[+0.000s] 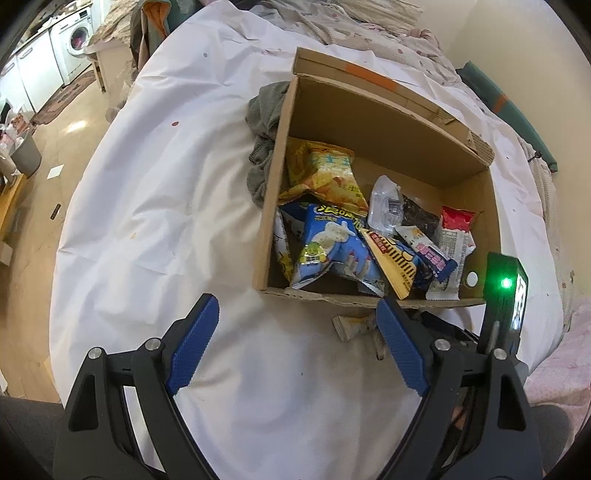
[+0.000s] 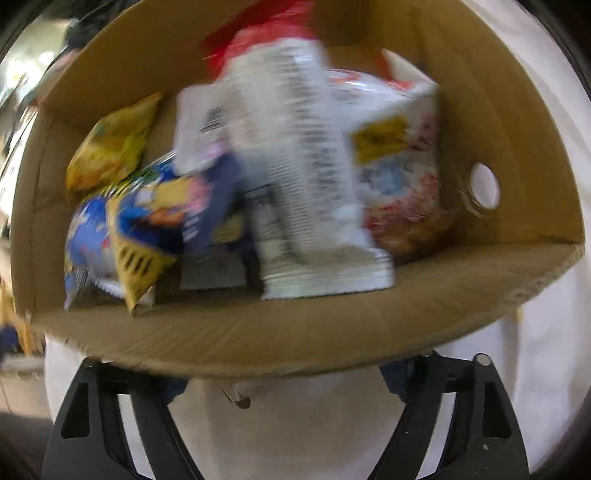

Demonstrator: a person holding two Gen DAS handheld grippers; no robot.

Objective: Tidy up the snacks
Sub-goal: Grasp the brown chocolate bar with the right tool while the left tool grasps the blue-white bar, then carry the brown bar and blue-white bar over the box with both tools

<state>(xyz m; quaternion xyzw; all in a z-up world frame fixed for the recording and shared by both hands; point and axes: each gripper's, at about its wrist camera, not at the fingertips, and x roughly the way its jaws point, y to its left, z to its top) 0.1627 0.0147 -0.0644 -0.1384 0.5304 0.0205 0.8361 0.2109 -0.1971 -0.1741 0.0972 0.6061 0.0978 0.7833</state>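
The brown corrugated cardboard box (image 1: 373, 122) looked matt and rough-edged. The yellow snack bag (image 1: 321, 173) at its ten o'clock corner was glossy plastic. The creased white bed sheet (image 1: 166, 206) looked like matt cloth.

A bed covered with a creased white sheet (image 1: 155, 221) carries everything. On it, towards the right, sits an open cardboard box (image 1: 373, 122), with a crumpled grey cloth (image 1: 264, 125) lying against the box's left wall. Just in front of the box's near wall a small pale snack packet (image 1: 354, 325) lies on the sheet, and rumpled patterned bedding (image 1: 332, 26) is heaped along the far edge.
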